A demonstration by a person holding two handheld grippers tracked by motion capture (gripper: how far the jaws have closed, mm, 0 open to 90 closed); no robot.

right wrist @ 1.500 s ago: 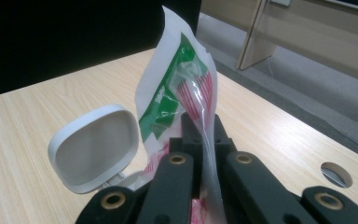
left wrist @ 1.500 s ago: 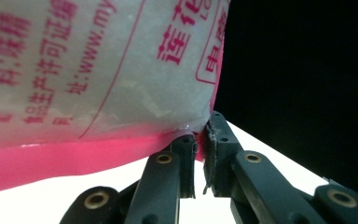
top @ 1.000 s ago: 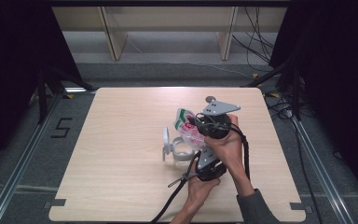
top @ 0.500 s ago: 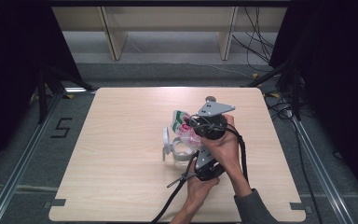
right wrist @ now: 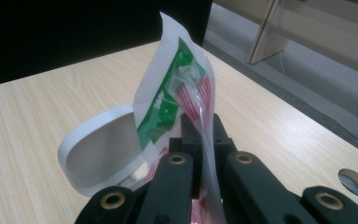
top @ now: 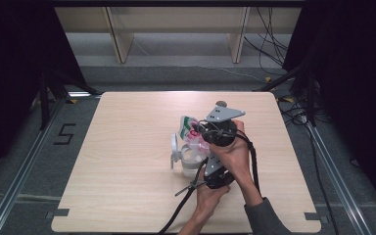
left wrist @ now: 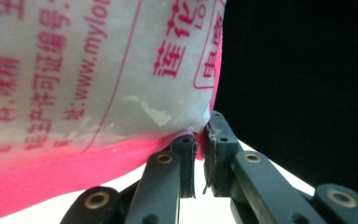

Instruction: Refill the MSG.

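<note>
one bag (top: 190, 128), one open-lidded jar (top: 188, 157), two clamping claws

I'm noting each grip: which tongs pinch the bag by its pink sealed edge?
The left tongs: they clamp the pink edge of the bag. The right tongs grip its clear, green-printed part.

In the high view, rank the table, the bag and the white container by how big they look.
1. Table, by far the largest.
2 and 3. Container and bag: unsure, they look about alike, and the grippers and hands hide part of each.
</note>
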